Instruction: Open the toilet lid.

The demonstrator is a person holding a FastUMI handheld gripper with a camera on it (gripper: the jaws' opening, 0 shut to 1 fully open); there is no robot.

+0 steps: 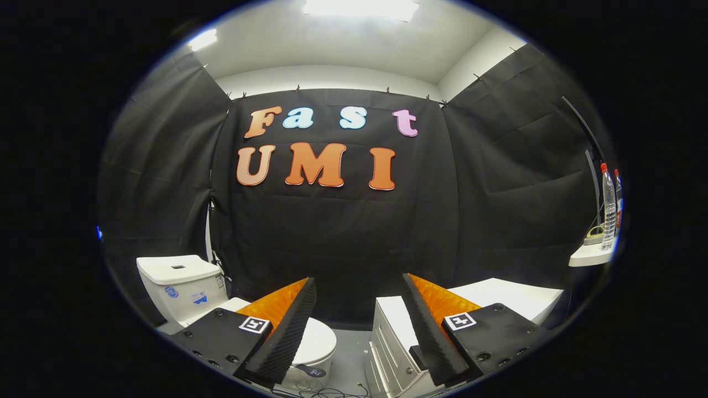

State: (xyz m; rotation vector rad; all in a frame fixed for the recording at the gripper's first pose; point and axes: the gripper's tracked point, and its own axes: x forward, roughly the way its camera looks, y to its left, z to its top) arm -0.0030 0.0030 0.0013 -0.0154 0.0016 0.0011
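White toilet lid (316, 338) down, jaws apart.

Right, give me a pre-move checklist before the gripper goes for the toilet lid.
1. Gripper open: ok, fingers spread wide with nothing between them.
2. Toilet lid located: ok, it lies closed on the bowl, partly behind the left finger.
3. Contact with the lid: not ok, the fingers are not touching it.
4. Lid's front edge in sight: cannot tell, the left finger covers part of it.
5. Room to swing up: ok, the toilet tank stands behind the lid for it to lean on.
6. Side clearance: ok, floor separates the toilet from the white drawer cabinet.
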